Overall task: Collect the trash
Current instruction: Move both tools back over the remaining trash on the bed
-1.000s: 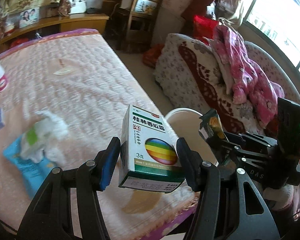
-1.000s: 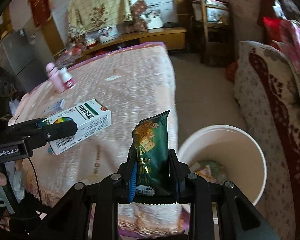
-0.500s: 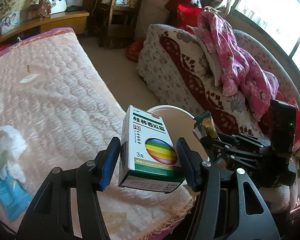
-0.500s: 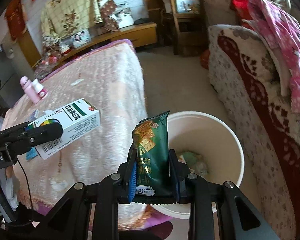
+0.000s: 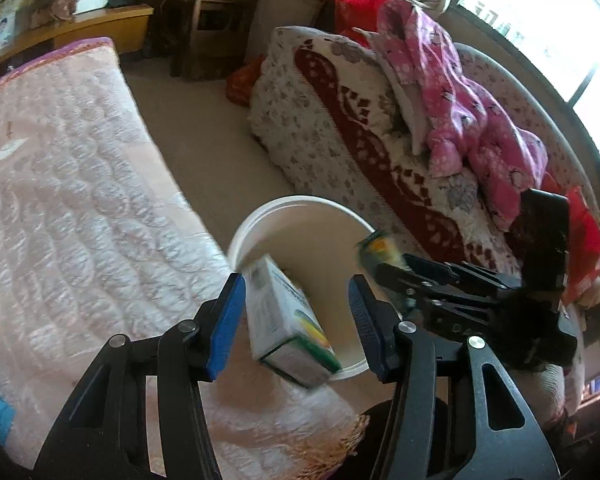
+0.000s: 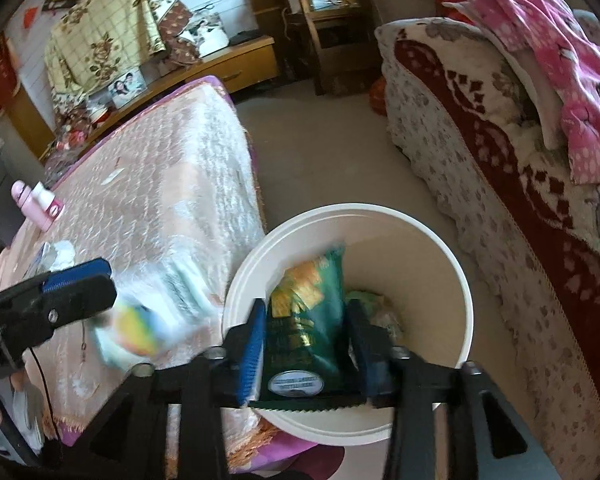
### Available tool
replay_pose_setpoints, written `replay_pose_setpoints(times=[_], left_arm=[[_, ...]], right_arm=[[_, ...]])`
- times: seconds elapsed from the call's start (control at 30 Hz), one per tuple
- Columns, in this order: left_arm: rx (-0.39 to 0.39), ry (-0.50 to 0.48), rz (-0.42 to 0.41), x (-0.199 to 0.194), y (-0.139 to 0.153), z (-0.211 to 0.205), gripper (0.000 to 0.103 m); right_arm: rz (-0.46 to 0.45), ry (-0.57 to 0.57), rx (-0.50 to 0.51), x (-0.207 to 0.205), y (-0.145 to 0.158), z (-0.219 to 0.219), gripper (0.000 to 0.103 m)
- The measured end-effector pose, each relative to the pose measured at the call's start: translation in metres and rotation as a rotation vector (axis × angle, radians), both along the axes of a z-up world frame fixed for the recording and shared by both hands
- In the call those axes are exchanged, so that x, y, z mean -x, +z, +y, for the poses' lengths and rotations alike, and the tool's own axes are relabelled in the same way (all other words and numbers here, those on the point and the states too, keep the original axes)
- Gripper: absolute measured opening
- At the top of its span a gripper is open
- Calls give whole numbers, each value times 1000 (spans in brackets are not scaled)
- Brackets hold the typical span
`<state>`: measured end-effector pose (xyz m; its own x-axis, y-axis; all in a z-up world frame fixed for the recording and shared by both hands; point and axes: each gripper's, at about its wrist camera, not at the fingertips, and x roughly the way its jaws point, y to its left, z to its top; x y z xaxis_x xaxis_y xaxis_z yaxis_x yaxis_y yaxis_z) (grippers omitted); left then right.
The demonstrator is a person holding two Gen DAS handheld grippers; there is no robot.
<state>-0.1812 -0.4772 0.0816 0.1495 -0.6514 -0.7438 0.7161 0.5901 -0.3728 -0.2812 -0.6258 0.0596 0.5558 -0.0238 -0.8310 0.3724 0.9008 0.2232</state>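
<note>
Left wrist view: the left gripper (image 5: 296, 320) hangs over the near rim of the bucket (image 5: 260, 220), beside the bed (image 5: 80, 200).
Left gripper state: jaws apart and closing a little; the blue pads (image 5: 224, 328) do not press on anything.
Box: the white-and-green box (image 5: 286, 320) sits tilted and blurred between the left fingers, clear of both pads, half over the bucket's mouth and half over the bed's edge.
Right gripper, left view: it reaches in from the right over the bucket's far side (image 5: 384, 272), a blurred bit of wrapper at its tip.
Right wrist view: the right gripper (image 6: 306, 344) points down into the bucket (image 6: 460, 280).
Right gripper state: jaws opening; the green snack bag (image 6: 306, 320) stands between them, blurred, with a gap showing on the right side, so the pads no longer clamp it.
Bucket contents: some pale crumpled trash (image 6: 376, 308) lies at the bottom behind the bag.
Box, right view: a blurred smear (image 6: 148, 320) just left of the bucket rim, under the left gripper's finger (image 6: 72, 292).
Bed: a pink bottle (image 6: 36, 204) and white tissue (image 6: 58, 254) lie on it, well apart from the bucket.
Sofa: a patterned sofa (image 6: 500, 200) with a pink garment (image 6: 560, 60) stands to the right.
</note>
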Motion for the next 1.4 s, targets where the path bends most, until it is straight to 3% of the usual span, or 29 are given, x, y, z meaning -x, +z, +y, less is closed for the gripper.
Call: replay_pose_setpoints(times=[0.23,0.47,0.77,1.13,1.4], left_arm=[[-21,-5,25,-3,-8,-4,54],[-51,23,-9,-2,-9,6,54],[-67,55,-46,-2,-3,27,54],[-86,134,-55,-13,-1,75,54],[-93,230,-59,-36,9,140,54]], right_arm=[[-6,-40,-43,4,-8,-10,48],[14,-28,-45,5,-12,-7,48],[-8,12,-19,1,5,13,56],[-51,106,11,-13,35,58,61],[-57,234,5,-39,40,110,65]])
